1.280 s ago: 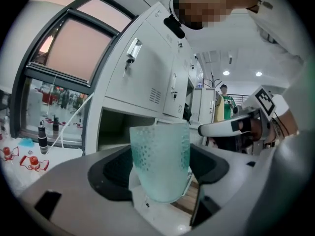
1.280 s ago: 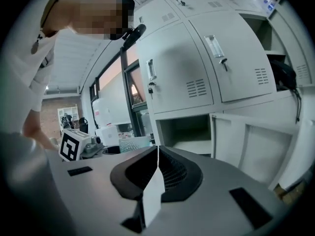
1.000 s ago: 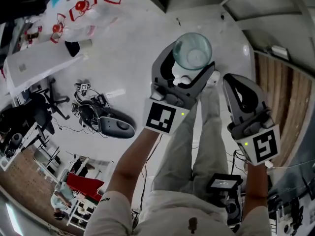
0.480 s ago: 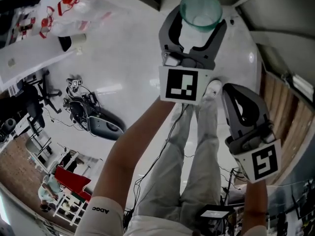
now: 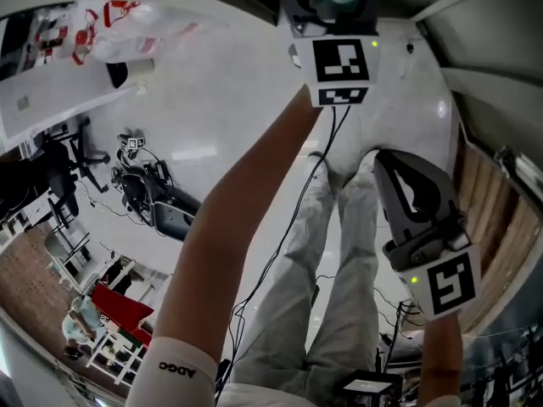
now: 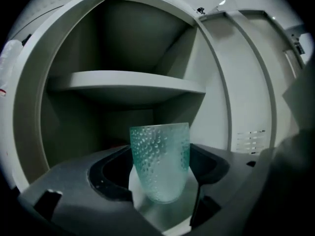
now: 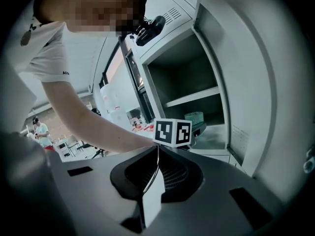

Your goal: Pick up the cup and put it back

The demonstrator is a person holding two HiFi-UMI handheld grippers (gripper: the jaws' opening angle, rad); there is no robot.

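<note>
**Cup clamped in left gripper, at the open cabinet**

Left gripper (image 5: 333,2) is at the top of the head view, arm stretched out, marker cube (image 5: 342,68) facing the camera. Its jaws are closed onto the cup (image 6: 160,161), which is teal, translucent, dimpled, upright, rim up. In the left gripper view there is one jaw on each side of the cup's lower half, both touching it.

The cup sits in front of the lower compartment of an open white cabinet (image 6: 216,82), below the shelf (image 6: 123,85). Can't tell if its base touches the compartment floor, since the gripper body hides it. The right gripper view agrees: the cup shows just behind the marker cube, under the shelf line, within the cabinet opening.

Right gripper (image 7: 155,178) holds nothing, jaws pressed together with no gap. In the head view it hangs lower right, well apart from the cup, beside the person's light trousers (image 5: 339,253).

Plastic bag with red print (image 5: 127,24) lies upper left on a white surface.
</note>
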